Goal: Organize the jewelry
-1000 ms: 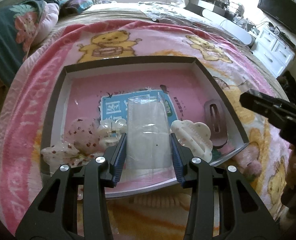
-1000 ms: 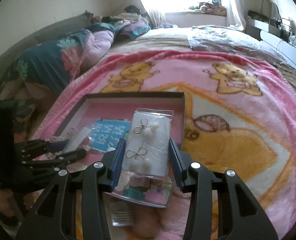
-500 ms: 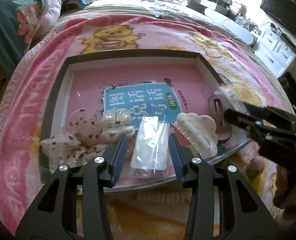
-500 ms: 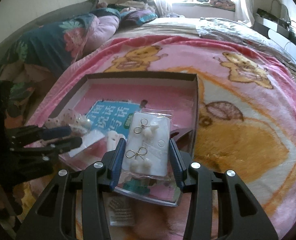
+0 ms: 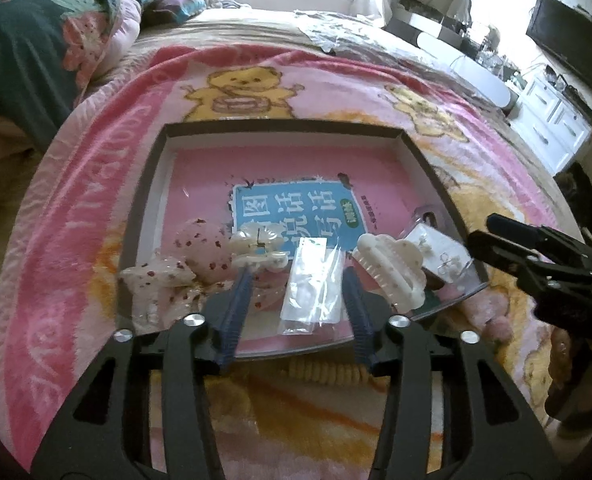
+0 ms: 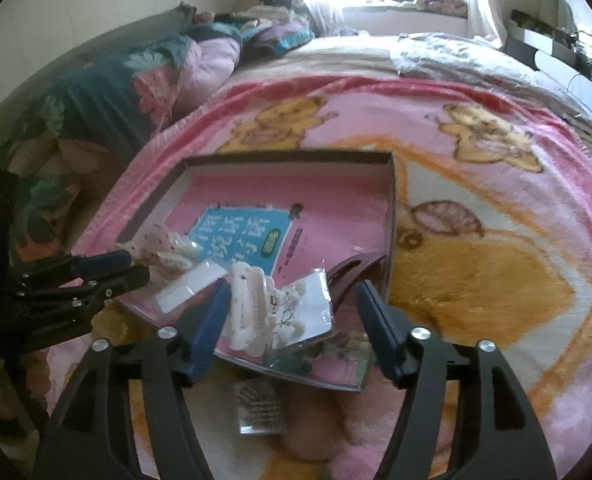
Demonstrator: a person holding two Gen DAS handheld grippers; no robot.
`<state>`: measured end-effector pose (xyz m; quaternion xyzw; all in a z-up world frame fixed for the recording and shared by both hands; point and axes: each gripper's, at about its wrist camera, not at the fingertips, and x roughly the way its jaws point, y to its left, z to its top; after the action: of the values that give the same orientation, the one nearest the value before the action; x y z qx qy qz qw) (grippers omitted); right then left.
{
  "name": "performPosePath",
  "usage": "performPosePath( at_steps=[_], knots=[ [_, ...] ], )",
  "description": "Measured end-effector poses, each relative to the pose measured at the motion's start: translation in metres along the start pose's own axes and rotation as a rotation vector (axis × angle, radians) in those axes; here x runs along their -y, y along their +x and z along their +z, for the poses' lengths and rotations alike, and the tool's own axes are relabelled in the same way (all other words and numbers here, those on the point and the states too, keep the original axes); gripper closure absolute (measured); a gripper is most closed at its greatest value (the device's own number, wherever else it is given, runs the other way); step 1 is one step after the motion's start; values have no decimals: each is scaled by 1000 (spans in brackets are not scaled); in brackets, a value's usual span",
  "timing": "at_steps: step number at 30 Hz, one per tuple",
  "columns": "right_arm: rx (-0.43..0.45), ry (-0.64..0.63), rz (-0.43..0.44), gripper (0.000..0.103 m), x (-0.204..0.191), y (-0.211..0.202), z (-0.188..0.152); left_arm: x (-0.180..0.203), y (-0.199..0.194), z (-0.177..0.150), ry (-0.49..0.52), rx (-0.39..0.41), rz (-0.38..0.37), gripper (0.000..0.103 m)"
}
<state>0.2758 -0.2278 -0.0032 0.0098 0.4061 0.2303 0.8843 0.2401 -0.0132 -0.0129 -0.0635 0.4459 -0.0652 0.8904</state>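
Note:
A dark-rimmed tray (image 5: 279, 126) with a pink book as its floor lies on the bear blanket. My left gripper (image 5: 296, 274) hangs over the tray's near edge, jaws opening. A clear plastic bag (image 5: 312, 284) lies flat in the tray between the fingers, untouched. My right gripper (image 6: 291, 286) is over the tray's near right corner, jaws also opening. The earring card (image 6: 304, 308) lies loose below them, leaning on a white claw clip (image 6: 247, 300). Each gripper shows in the other view: right (image 5: 484, 236), left (image 6: 135, 267).
Speckled star clips (image 5: 163, 284), a pearly clip (image 5: 255, 246) and a brown hair clip (image 6: 352, 276) lie in the tray. A yellow coil tie (image 5: 328, 372) and a small bag of beads (image 6: 257, 404) sit on the blanket before it. Quilts pile at left.
Both grippers have widened and let go. The clear bag dropped from the left fingers into the tray. The earring card left the right fingers and now rests against the white claw clip.

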Motion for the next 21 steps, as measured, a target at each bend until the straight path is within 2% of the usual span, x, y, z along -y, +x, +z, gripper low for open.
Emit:
performPosePath(
  at_steps=[3, 4, 8, 10, 14, 21],
  knots=[
    [63, 28, -15, 24, 5, -25, 4, -1, -16, 3, -13, 33, 0, 52],
    [80, 36, -20, 21, 7, -33, 4, -1, -23, 4, -19, 47, 1, 46],
    [143, 51, -52, 18, 10, -63, 3, 0, -49, 8, -34, 98, -3, 34],
    [171, 58, -65, 17, 11, -78, 2, 1, -62, 8, -36, 122, -2, 23],
    [228, 56, -81, 17, 8, -105, 2, 3, -86, 6, -40, 162, -6, 17],
    [302, 78, -67, 17, 2, -144, -13, 5, -118, -1, -32, 206, -4, 15]
  ],
)
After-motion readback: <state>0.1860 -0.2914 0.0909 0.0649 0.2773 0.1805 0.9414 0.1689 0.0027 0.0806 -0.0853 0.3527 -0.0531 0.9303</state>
